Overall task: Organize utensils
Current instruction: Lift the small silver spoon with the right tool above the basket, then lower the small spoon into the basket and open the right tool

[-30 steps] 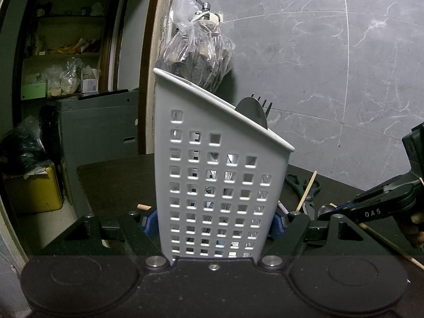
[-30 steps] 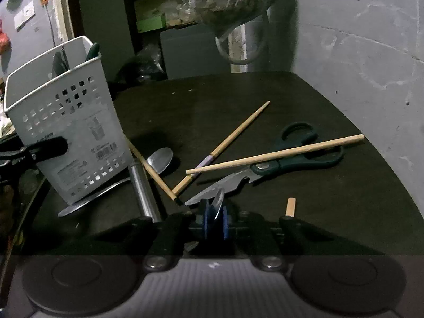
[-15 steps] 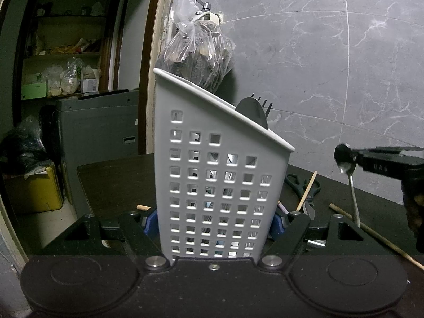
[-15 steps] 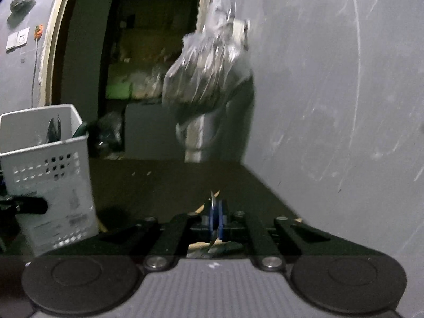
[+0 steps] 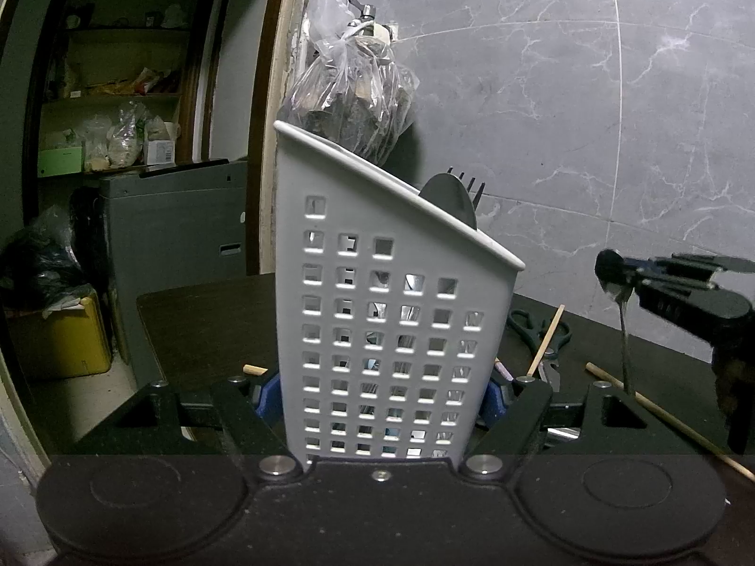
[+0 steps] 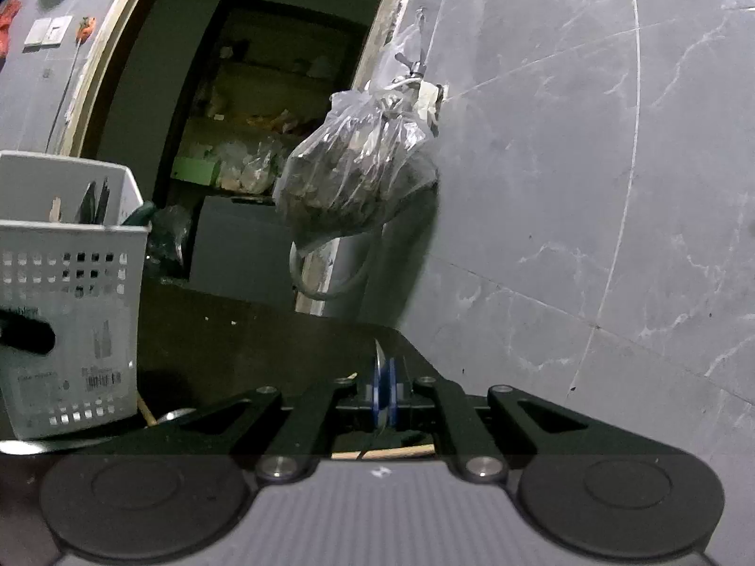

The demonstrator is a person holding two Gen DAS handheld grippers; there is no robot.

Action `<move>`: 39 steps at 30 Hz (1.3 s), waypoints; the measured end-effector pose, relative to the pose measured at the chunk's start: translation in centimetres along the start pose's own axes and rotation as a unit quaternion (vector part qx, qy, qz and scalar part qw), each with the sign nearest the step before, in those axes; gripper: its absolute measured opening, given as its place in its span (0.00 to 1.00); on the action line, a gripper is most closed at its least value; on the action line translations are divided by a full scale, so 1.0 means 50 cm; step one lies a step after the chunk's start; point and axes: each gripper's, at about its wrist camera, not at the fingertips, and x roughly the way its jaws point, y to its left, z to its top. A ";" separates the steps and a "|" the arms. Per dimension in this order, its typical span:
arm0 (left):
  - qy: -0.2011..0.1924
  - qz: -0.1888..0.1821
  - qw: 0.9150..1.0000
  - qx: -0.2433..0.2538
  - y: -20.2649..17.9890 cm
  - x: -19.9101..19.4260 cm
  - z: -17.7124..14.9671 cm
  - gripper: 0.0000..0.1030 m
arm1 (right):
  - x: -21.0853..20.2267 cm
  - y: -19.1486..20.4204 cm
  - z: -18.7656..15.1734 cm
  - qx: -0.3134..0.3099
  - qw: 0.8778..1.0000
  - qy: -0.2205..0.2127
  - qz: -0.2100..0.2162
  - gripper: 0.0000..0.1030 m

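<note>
Left gripper [image 5: 384, 391] clamped on the white utensil basket [image 5: 377, 330], steadying it upright on the dark table [image 5: 198, 325]; right gripper [image 6: 384, 389] pinched shut on a spoon [image 5: 618, 302], bowl up and handle hanging down, off to the basket's right. Partly done: a fork [image 5: 472, 188] and a dark spoon-like piece already standing in the basket (contents only half visible through the holes). Left on the table: scissors [image 5: 538, 335], chopsticks [image 5: 545, 342], plus the held spoon, not yet dropped in.

One caddy [image 5: 391, 330], one scissors [image 5: 533, 330], two chopsticks [image 5: 547, 339], one spoon [image 5: 618, 292].
</note>
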 end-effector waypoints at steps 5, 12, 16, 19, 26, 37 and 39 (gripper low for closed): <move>0.000 0.000 1.000 0.000 0.000 0.000 0.000 0.75 | -0.032 0.003 0.035 0.004 0.999 -0.032 0.013 0.05; 0.000 -0.001 1.000 0.000 -0.001 0.002 0.001 0.75 | -0.100 0.017 0.120 0.038 0.990 -0.118 0.061 0.05; 0.000 -0.001 1.000 -0.001 -0.002 0.003 0.002 0.75 | -0.122 0.035 0.166 0.068 0.976 -0.183 0.100 0.05; 0.000 -0.003 1.000 -0.001 -0.001 0.003 0.001 0.75 | -0.121 0.052 0.194 0.085 0.963 -0.225 0.119 0.05; 0.000 -0.003 1.000 -0.001 -0.001 0.004 0.001 0.75 | -0.106 0.095 0.228 0.113 0.939 -0.293 0.137 0.05; -0.002 -0.004 1.000 -0.002 0.000 0.003 -0.001 0.75 | -0.048 0.189 0.216 0.067 0.953 -0.253 0.153 0.05; -0.002 -0.005 1.000 -0.002 -0.001 0.004 -0.001 0.75 | -0.036 0.195 0.206 0.069 0.958 -0.227 0.159 0.05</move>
